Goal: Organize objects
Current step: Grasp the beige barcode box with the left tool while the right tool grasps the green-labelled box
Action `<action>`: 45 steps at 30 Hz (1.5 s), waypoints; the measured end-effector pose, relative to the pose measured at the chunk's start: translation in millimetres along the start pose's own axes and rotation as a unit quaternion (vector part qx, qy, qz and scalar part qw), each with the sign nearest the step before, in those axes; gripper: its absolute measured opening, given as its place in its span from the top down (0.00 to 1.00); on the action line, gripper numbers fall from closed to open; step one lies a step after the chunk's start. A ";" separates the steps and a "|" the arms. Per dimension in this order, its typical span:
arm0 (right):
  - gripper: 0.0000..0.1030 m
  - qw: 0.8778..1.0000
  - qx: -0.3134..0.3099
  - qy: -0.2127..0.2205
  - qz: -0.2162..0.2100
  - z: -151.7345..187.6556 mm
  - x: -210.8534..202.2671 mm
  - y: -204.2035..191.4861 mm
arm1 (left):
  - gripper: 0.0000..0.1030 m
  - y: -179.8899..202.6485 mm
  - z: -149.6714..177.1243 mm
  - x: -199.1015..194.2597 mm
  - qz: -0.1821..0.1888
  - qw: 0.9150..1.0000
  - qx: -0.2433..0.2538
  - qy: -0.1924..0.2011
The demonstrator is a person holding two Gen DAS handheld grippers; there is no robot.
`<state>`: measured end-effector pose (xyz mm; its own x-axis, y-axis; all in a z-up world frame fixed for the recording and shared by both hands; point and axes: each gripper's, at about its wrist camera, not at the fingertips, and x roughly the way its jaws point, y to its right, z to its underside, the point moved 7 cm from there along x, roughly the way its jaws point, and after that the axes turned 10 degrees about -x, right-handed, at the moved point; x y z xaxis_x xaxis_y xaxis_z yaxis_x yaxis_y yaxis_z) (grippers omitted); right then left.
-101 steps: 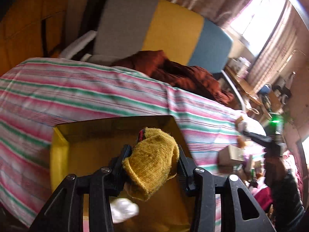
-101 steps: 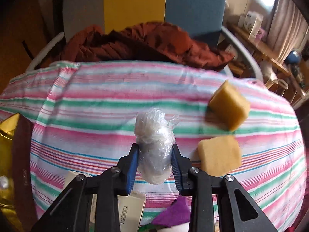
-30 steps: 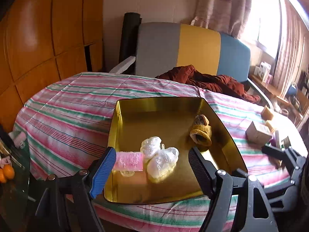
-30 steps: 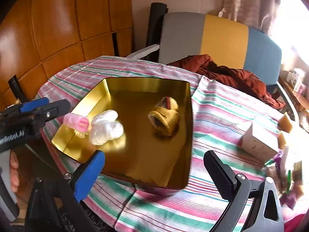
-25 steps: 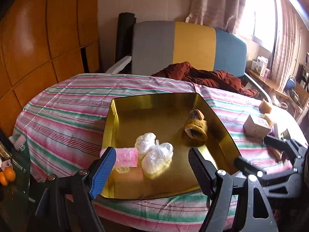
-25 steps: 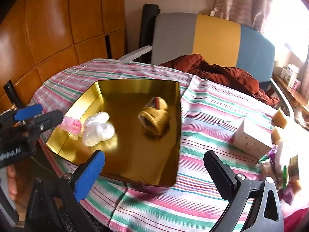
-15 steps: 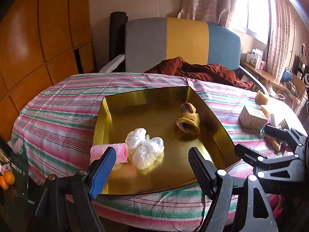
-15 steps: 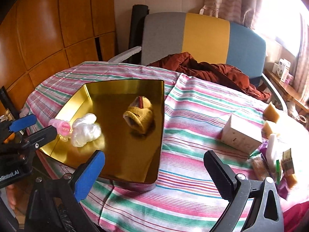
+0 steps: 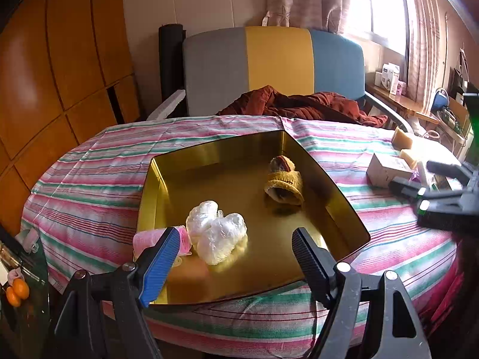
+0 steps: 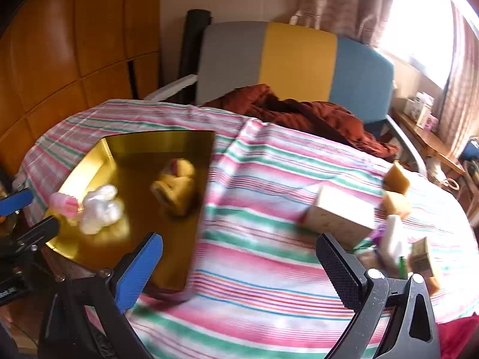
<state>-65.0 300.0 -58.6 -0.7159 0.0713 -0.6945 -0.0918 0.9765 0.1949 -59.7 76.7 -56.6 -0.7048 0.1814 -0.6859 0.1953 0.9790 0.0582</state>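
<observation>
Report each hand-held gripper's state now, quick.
Left hand-held gripper: open, holding nothing.
Right hand-held gripper: open, holding nothing.

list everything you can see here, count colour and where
tray: 1, gold, on the striped cloth
knit sock: 1, mustard yellow, in tray, far right part
plastic-wrapped bundles: 2, clear white, in tray, near left, touching
hair roller: 1, pink, in tray beside bundles
tablecloth: 1, pink-green-white stripes, over table
box: 1, white-beige, on cloth right of tray
sponge blocks: 2, yellow, far right
chair: 1, grey-yellow-blue, behind table
garment: 1, rust brown, on chair
left tongs: open, empty
right tongs: open, empty
</observation>
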 end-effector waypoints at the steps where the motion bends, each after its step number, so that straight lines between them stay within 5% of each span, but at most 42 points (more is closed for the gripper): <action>1: 0.00 1.000 0.003 -0.001 0.008 0.5 -0.3 8.8 | 0.24 0.4 0.8 0.5 0.000 1.000 0.001 -0.002; 13: 0.00 0.991 0.047 -0.010 0.128 19.5 -1.5 155.4 | 0.24 25.9 -0.2 5.5 0.008 0.999 0.036 -0.009; 18: 0.00 0.980 0.116 -0.004 0.165 43.4 2.2 221.4 | 0.24 48.1 -3.3 8.9 0.016 0.998 0.060 -0.012; 22: 0.00 0.965 0.222 -0.004 0.139 63.4 3.2 254.3 | 0.24 70.1 -5.4 12.9 0.026 0.996 0.082 -0.014; 27: 0.00 0.953 0.278 -0.016 0.116 77.2 6.5 267.9 | 0.24 102.6 -5.7 19.0 0.052 0.992 0.110 -0.022; 36: 0.00 0.927 0.360 -0.002 0.101 95.7 1.2 289.9 | 0.24 171.8 -5.4 33.6 0.116 0.978 0.167 -0.046; 45: 0.00 0.916 0.389 0.011 0.093 101.6 -5.2 299.1 | 0.24 228.7 3.8 64.9 0.148 0.960 0.215 -0.098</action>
<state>-18.4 612.3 -67.1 -0.6841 0.2556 -0.6831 0.5485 0.7976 -0.2508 -58.2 312.1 -90.6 -0.4415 0.3828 -0.8115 0.6600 0.7512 -0.0047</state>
